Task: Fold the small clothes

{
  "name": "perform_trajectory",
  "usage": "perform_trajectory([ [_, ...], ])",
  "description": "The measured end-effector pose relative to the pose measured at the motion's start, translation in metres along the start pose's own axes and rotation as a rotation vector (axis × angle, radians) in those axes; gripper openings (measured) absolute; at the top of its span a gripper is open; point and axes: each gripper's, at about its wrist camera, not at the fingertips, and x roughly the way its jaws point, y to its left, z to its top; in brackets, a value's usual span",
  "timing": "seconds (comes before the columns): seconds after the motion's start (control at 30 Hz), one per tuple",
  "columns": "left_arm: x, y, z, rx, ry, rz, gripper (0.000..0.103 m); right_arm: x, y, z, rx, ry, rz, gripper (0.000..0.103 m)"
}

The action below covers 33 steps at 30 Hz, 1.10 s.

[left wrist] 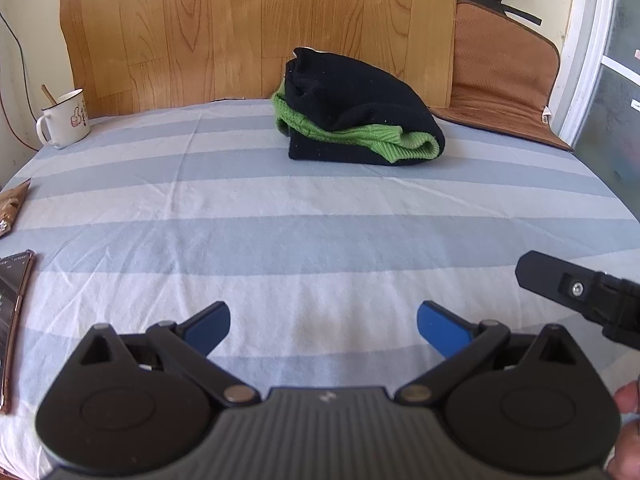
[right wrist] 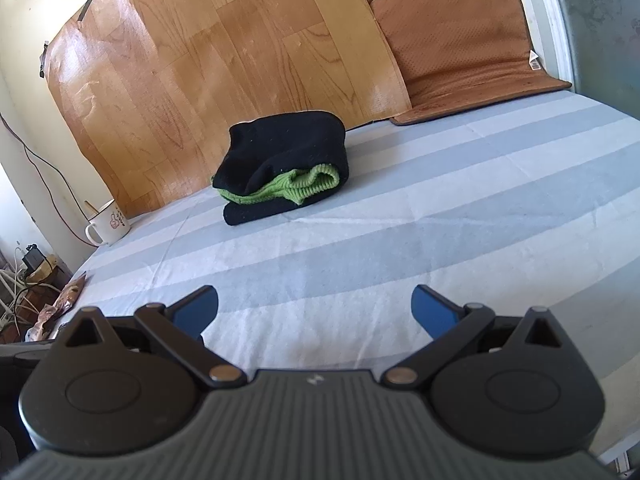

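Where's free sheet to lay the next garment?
Wide bare stretch between both open tools, left and right, and the folded black-green garment. Crowded at the left edge: mug, phone, snack packet.

Striped sheet carries folded black-green garment, mug, brown mat, phone.

A home bedroom: a bed with a striped sheet, a mug, a seat cushion against the wall.
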Motion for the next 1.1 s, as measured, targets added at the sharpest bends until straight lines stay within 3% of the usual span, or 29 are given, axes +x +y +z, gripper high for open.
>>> perform_trajectory([
  [1.1,0.004,0.011,0.001,-0.065,0.022,-0.004,0.103,0.005,0.008,0.003,0.025,0.042,0.031,0.103],
])
